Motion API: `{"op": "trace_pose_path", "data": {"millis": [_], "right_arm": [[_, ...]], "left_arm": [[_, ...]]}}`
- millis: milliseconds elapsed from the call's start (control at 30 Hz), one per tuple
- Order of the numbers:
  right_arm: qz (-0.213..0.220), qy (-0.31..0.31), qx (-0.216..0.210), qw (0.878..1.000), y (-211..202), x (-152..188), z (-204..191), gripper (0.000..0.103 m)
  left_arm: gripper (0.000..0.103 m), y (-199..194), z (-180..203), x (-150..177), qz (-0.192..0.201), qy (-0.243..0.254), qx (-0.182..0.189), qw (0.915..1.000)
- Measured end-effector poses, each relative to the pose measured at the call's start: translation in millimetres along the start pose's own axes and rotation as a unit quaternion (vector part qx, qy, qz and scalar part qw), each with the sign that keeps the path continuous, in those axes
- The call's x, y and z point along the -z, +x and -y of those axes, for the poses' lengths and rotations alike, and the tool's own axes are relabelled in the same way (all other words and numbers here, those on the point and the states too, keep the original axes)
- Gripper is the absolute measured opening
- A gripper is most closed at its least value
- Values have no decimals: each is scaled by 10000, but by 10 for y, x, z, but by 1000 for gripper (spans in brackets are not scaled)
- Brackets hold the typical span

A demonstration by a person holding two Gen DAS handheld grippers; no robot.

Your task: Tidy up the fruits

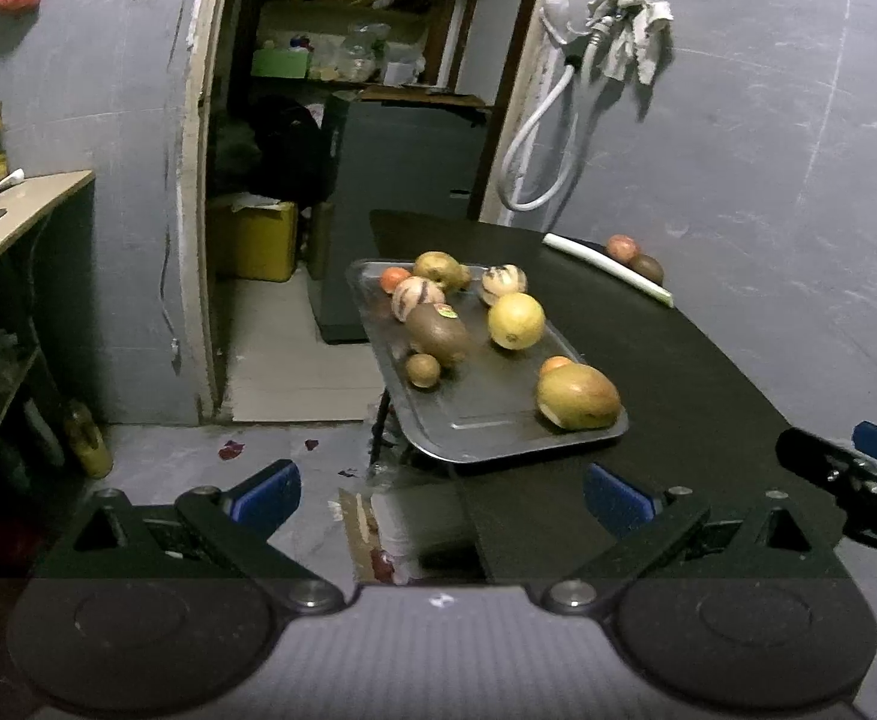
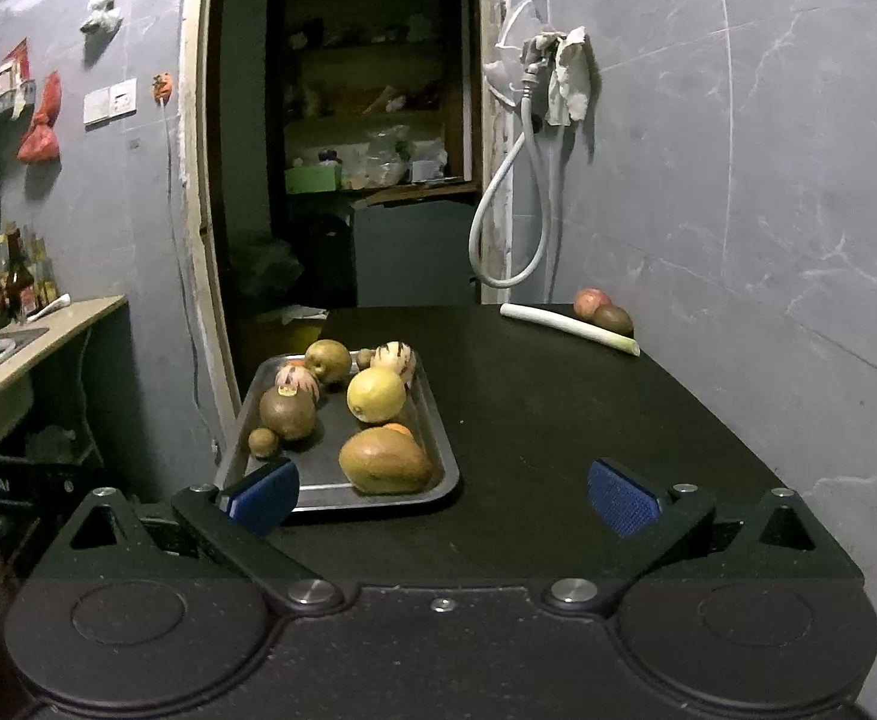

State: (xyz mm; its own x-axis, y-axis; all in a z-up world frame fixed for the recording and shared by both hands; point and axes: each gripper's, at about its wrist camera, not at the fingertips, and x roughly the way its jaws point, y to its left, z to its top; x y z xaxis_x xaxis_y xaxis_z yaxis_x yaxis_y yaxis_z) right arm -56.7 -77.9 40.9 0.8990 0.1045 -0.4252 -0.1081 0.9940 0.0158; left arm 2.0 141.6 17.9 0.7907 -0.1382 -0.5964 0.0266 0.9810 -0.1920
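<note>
Both jaws gape, empty, short of the tray [image 2: 438,420]. Most fruit sits gathered there, while an apple [image 2: 589,302] and kiwi [image 2: 612,318] lie apart by the wall, probably next.

the left gripper [image 1: 441,498] is held level with its jaws spread wide, the two blue pads [image 1: 267,492] far apart and nothing between them. the right gripper [image 2: 443,495] is posed the same way, jaws wide and empty, its blue pads [image 2: 624,504] angled slightly inward toward each other. in the left wrist view the right gripper shows at the far right edge, just beside the left one and at about the same height. neither gripper touches anything.
</note>
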Motion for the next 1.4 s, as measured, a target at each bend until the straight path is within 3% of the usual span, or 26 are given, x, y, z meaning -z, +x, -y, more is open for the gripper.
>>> {"op": "trace_pose_path", "data": {"millis": [167, 633, 1400], "right_arm": [[30, -39, -92, 9999, 3, 72, 137, 102], [-207, -195, -379, 9989, 158, 156, 328, 102], [-360, -241, -641, 9970, 310, 154, 350, 102]], "left_arm": [[102, -23, 81, 87, 191, -72, -75, 9998], [102, 95, 278, 301, -253, -33, -411, 9988], [102, 88, 310, 302, -173, -14, -531, 9984]]}}
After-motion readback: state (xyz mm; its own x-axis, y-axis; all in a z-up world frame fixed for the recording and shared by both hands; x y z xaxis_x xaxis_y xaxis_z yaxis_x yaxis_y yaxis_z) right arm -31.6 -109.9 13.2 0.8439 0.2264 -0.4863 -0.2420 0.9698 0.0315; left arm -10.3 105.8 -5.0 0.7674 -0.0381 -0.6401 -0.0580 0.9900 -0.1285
